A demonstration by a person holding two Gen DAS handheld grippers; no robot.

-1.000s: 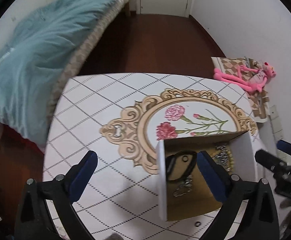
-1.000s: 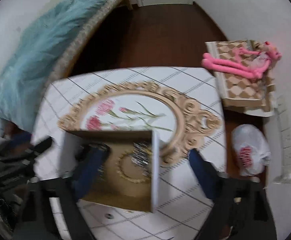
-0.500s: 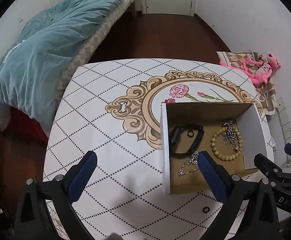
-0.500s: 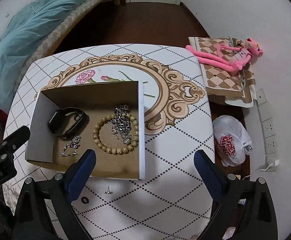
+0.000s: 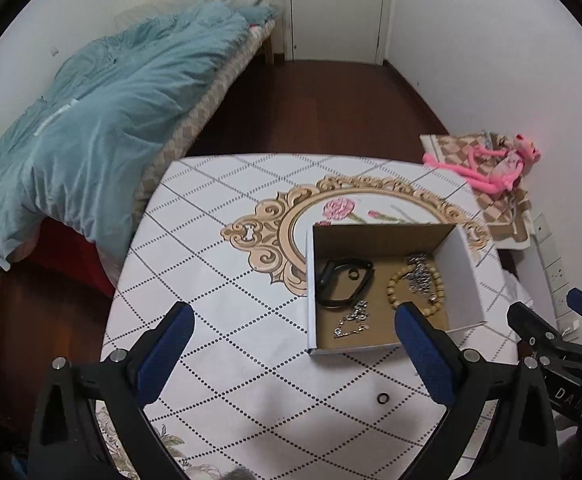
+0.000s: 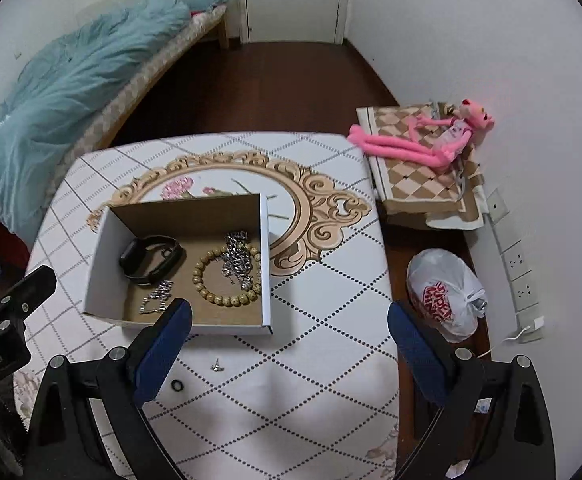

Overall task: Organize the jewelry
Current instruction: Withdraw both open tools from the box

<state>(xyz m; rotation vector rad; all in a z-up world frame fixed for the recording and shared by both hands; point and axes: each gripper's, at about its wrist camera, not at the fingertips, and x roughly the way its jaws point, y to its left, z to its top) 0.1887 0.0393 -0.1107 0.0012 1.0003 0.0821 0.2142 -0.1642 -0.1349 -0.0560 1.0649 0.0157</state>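
An open cardboard box [image 6: 95,276] [image 5: 461,272] sits on the patterned table. Inside lie a black wristband [image 6: 151,260] [image 5: 343,284], a wooden bead bracelet [image 6: 227,298] [image 5: 435,304], a silver chain [image 6: 237,256] [image 5: 419,276] and a small silver chain [image 6: 156,298] [image 5: 351,322]. A black ring [image 6: 177,386] [image 5: 383,398] and a small silver earring [image 6: 216,366] lie on the table in front of the box. My left gripper [image 5: 293,350] and right gripper [image 6: 289,342] are both open and empty, held above the table's near side.
A bed with a teal duvet [image 5: 91,128] stands left of the table. A pink plush toy [image 6: 419,140] lies on a checkered cushion on the right. A white plastic bag [image 6: 443,294] sits on the floor by the wall sockets.
Both grippers have pulled back and up from the box, so the whole box and table now show. Both stay open.
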